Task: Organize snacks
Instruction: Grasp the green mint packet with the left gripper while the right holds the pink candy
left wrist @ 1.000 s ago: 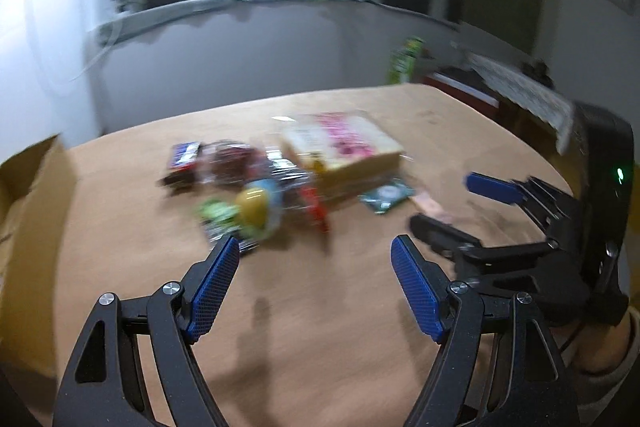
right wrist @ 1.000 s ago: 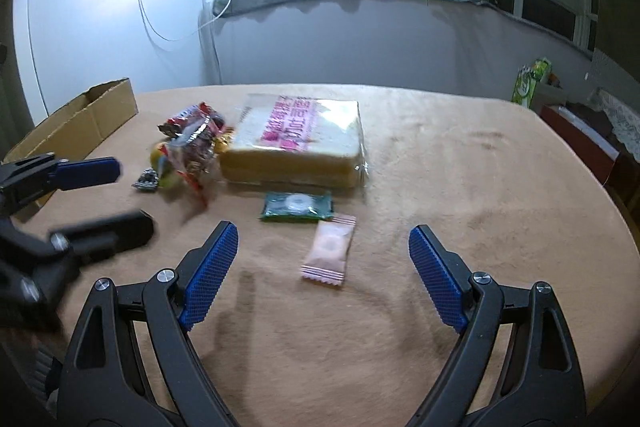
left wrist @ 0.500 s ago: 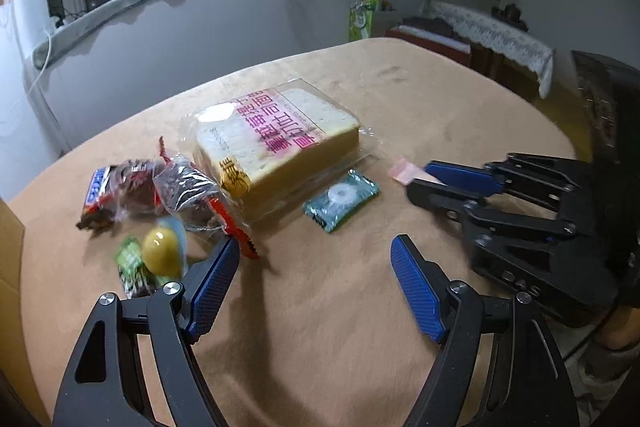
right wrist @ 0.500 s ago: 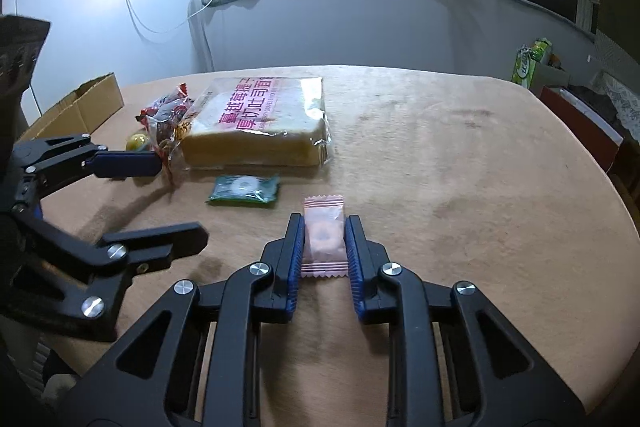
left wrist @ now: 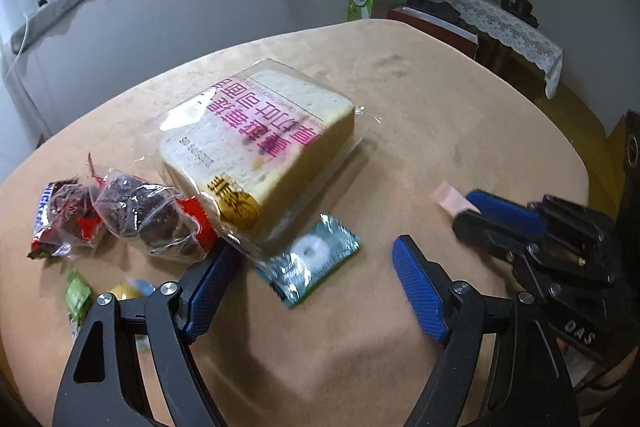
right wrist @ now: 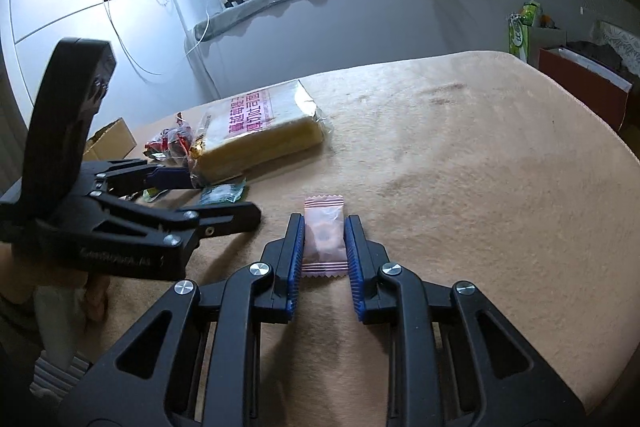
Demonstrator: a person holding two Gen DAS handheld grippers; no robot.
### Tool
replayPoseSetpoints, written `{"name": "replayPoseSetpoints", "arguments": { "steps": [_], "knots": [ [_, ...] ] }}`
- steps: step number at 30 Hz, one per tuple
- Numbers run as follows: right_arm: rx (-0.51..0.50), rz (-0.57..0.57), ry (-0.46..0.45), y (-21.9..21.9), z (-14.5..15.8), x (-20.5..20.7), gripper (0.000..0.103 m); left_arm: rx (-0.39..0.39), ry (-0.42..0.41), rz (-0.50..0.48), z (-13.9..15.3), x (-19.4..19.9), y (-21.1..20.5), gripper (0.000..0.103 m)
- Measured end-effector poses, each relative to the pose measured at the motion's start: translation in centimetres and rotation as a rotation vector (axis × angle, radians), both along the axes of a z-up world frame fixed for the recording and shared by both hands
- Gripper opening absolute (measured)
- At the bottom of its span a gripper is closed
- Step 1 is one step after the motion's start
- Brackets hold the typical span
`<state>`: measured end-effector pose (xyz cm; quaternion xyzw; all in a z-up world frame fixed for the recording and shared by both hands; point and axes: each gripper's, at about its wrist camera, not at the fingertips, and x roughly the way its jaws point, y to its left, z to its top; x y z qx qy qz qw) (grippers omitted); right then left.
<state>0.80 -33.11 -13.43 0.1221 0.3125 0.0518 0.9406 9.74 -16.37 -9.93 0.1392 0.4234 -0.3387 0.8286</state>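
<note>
Right gripper (right wrist: 324, 251): closed on the pink candy sachet (right wrist: 323, 239), which is pinched by its long sides between the two blue pads; the sachet's crimped ends stick out past the pads
Pink candy sachet, seen from the left wrist: only one pale pink end (left wrist: 447, 195) is shown, protruding beyond the right gripper's blue finger (left wrist: 505, 213)
Left gripper (left wrist: 316, 291): jaws spread wide, nothing clamped; the green sachet (left wrist: 310, 259) is seen in the gap between the pads, untouched
Left gripper's left pad (left wrist: 208, 291): placed just beside the clear wrapper edge of the bread; contact cannot be told
Green sachet: lying flat on the table (left wrist: 440, 99), right against the near edge of the bread pack
Bagged sliced bread (left wrist: 256, 135): lying flat near the table's middle, pink print on top, a gold seal at the near corner
Dark snacks in clear wrappers (left wrist: 148, 215): heaped left of the bread, a red-edged chocolate bar (left wrist: 54, 219) at the far left
Small green packet (left wrist: 78, 293) and yellow piece (left wrist: 128, 289): partly hidden behind the left gripper's arm
Cardboard box (right wrist: 114, 141): at the table's far left edge, seen from the right wrist
Table covering: tan, fuzzy cloth
</note>
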Motion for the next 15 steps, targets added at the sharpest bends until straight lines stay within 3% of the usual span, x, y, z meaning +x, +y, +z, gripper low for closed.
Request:
{"name": "replayPoseSetpoints", "arguments": {
  "steps": [4,11,15],
  "knots": [
    [0.016,0.005,-0.01,-0.1,-0.2,-0.2,0.021,-0.001,-0.002,0.0,0.0,0.0,0.0,0.077],
    [0.02,0.004,-0.015,-0.1,-0.3,-0.6,0.021,-0.017,-0.008,0.016,0.2,-0.1,0.9,0.045],
    [0.017,0.001,-0.016,-0.1,-0.2,-0.8,0.021,-0.031,-0.012,0.019,0.2,-0.7,1.6,0.041]
  ]
}}
